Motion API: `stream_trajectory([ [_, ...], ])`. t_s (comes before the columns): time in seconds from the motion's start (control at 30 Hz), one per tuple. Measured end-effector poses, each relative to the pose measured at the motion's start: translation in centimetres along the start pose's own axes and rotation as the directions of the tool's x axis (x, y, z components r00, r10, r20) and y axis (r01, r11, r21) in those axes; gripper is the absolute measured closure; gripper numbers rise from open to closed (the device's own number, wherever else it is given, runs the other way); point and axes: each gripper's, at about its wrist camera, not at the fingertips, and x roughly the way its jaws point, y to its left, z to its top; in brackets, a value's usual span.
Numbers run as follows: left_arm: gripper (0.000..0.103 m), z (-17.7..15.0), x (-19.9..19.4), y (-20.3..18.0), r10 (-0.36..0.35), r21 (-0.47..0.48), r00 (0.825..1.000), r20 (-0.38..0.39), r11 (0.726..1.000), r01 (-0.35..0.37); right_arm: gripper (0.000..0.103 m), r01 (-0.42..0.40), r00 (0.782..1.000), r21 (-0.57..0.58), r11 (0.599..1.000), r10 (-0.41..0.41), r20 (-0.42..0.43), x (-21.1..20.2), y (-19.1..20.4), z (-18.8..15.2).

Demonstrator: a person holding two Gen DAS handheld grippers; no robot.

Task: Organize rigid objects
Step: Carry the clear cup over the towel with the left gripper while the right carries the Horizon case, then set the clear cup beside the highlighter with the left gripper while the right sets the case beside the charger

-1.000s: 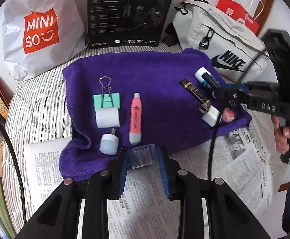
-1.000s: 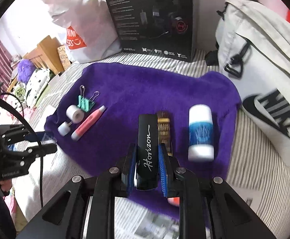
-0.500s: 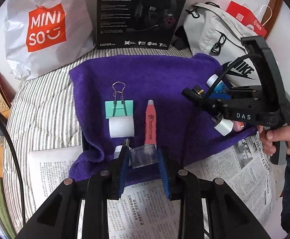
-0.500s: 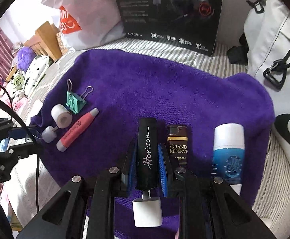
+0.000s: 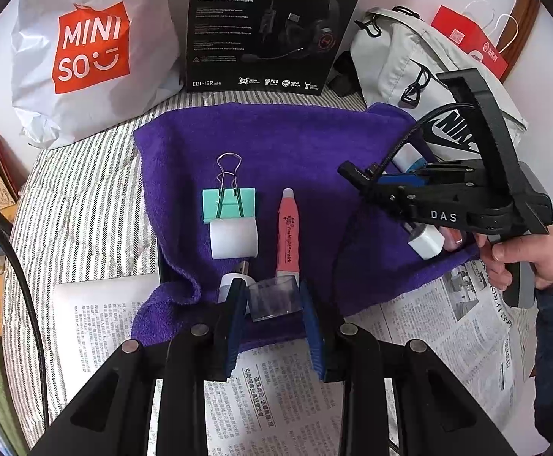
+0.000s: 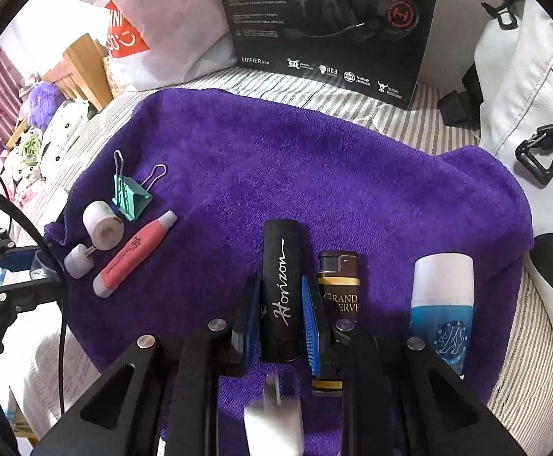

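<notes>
Now a clear plastic box (image 5: pixel 274 299) is gripped by the left hand-held gripper (image 5: pixel 272 304), while the black Horizon tube (image 6: pixel 281 288) is clamped by the right hand-held gripper (image 6: pixel 281 317) over the purple towel (image 6: pixel 295 174).

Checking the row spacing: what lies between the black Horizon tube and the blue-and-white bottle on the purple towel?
A brown Grand Reserve lighter lies between the black tube and the bottle, as the right wrist view shows.

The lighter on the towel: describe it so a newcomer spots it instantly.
Find the purple towel, then its near edge by the right gripper. The lighter lies between the gripped black Horizon tube and the blue-and-white bottle. Only it is brown with gold GRAND RESERVE lettering.
</notes>
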Motion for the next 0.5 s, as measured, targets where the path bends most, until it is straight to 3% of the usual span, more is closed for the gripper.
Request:
stream_trajectory([
  [0.27,0.075,0.0,0.2,-0.1,-0.002,-0.003,1.0,-0.006,1.0,0.002,0.081,0.008,1.0,-0.025,1.0,-0.008,0.002,-0.1,0.2,-0.2],
  [0.5,0.075,0.3,0.4,-0.2,0.009,0.002,1.0,-0.006,1.0,-0.009,0.074,-0.006,1.0,-0.024,1.0,0.006,0.005,-0.9,-0.2,-1.3],
])
